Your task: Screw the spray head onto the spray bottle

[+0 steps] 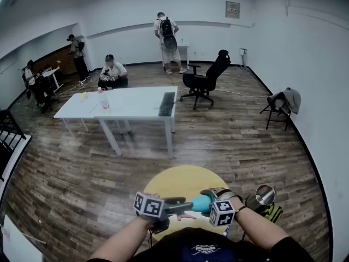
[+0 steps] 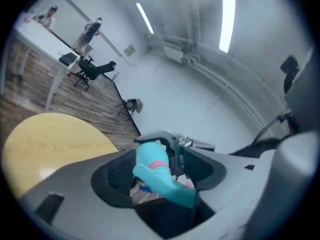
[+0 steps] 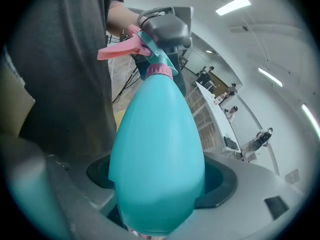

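Mid-screwing: right hand-held gripper (image 3: 157, 194) clenched on spray bottle (image 3: 155, 144), left hand-held gripper (image 2: 156, 174) released around spray head (image 2: 150, 159). Next, probably: clench on head and turn it.

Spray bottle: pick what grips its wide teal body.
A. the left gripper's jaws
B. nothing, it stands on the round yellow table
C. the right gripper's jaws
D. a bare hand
C: in the right gripper view the spray bottle has its wide teal body clamped between the jaws of the right gripper, with its pink collar pointing away from the camera.
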Available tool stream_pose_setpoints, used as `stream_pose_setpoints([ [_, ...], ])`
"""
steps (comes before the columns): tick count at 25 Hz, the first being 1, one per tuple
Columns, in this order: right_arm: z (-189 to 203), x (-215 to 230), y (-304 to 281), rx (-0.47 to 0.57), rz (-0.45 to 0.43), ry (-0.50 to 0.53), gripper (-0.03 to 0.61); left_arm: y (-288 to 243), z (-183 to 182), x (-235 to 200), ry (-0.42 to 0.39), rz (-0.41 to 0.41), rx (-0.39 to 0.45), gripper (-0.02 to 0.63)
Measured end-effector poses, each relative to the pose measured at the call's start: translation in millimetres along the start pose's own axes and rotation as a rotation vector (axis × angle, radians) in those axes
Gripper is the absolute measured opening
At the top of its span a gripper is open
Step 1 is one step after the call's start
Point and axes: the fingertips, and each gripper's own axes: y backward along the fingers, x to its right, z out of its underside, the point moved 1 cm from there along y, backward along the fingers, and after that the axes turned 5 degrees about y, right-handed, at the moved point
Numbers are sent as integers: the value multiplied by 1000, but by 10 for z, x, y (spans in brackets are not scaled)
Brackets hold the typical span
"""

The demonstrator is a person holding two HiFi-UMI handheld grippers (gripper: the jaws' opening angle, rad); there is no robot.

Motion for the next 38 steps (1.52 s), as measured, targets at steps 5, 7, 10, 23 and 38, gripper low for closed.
stream_pose_setpoints([
  [5,579,-7,78,-72,33,-107,438,852,-357,-355,206,2,303,370],
  [7,692,13,100,-102,53,-102,439,974,-311,-481,232,-17,310,370],
  [10,503,83,88,-104,81,-47,439,813,-138,-499,282,-41,222,370],
  [23,-40,-159,-96,-72,-45,166,439,-351,555,-152,-409,-212,-405,247],
  [38,363,13,72,-52,5,-26,439,359,-88,-210,94,3,97,342],
])
